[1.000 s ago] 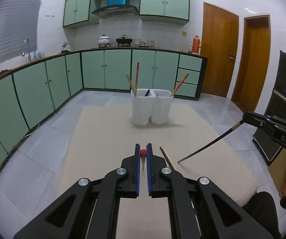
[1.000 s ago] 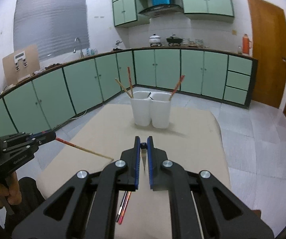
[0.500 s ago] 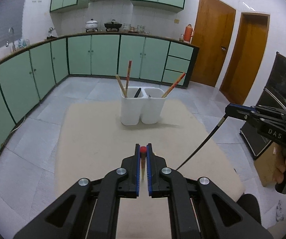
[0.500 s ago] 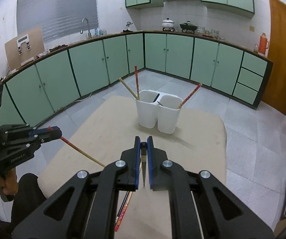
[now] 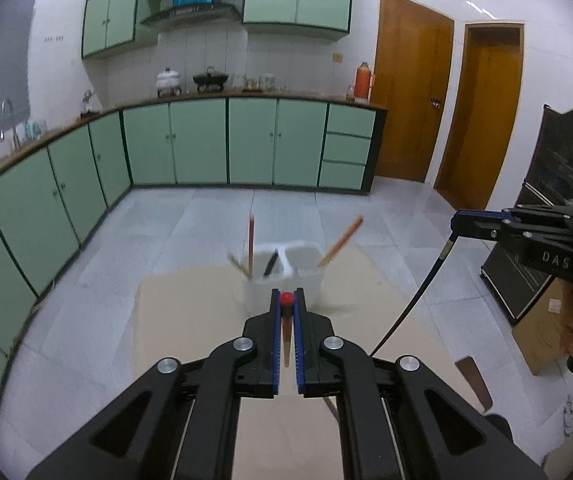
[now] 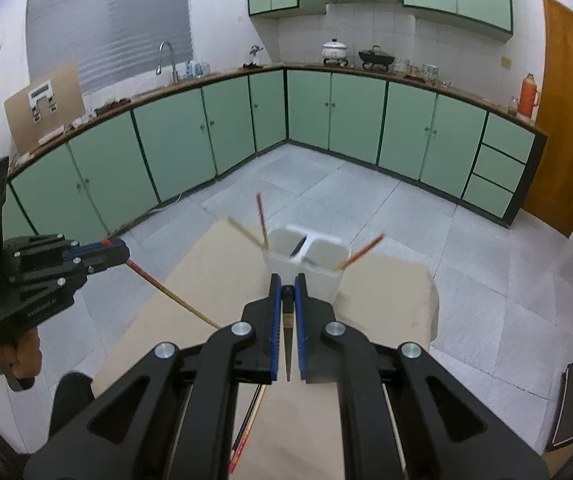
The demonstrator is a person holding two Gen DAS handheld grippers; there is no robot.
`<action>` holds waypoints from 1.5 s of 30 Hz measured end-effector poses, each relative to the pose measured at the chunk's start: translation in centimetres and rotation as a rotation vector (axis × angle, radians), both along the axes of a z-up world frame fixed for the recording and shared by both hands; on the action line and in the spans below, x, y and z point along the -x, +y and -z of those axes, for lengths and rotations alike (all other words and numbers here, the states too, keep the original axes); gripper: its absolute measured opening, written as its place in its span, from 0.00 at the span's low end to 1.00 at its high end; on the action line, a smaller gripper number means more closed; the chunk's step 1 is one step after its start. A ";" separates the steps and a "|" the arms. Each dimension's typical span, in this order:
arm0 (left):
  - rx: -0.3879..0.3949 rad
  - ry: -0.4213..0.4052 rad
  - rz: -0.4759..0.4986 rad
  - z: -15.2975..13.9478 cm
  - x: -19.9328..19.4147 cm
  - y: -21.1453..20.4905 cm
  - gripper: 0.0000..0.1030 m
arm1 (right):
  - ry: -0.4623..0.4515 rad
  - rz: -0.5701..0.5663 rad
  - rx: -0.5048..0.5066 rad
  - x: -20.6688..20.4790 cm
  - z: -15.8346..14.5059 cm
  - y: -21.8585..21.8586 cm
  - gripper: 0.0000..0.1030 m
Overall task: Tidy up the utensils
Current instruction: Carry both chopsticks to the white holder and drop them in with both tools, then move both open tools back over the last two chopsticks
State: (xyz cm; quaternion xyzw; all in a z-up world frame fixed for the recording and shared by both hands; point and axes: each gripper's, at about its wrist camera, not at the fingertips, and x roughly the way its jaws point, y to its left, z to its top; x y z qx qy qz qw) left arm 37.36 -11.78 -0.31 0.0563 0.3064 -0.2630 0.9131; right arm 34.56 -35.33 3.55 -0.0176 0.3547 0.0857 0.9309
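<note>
Left gripper point(image 5: 286, 308): jaws pinching a red-tipped wooden chopstick point(image 6: 174, 298) near its top end. Right gripper point(image 6: 287, 296): jaws pinching a black chopstick point(image 5: 410, 306), which hangs clear of the beige surface point(image 5: 190, 320). White twin-compartment holder point(image 6: 306, 264) stands at the far end of the surface. Already stowed: three wooden chopsticks and one dark utensil. Left to do, by my reading: drop in both held sticks, then the chopsticks lying at the near edge point(image 6: 246, 428).

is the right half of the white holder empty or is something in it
Not empty. One red-tipped chopstick leans out of the right compartment of the white holder; anything deeper inside is not visible.
</note>
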 end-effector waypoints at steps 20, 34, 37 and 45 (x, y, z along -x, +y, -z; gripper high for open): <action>0.025 -0.031 -0.087 -1.5 -14.2 -6.4 0.05 | -0.119 0.134 -0.040 -14.8 -2.0 -3.4 0.05; -0.027 0.059 -0.102 6.0 -17.9 -6.6 0.14 | -0.028 0.193 -0.114 -18.3 6.4 -6.4 0.13; -0.007 0.016 -0.096 4.5 -16.6 -5.7 0.25 | -0.062 0.178 -0.121 -16.1 5.5 -7.0 0.14; 0.055 -0.104 -0.093 2.2 -9.1 -1.3 0.65 | -0.173 0.104 -0.078 -3.0 7.3 -6.0 0.27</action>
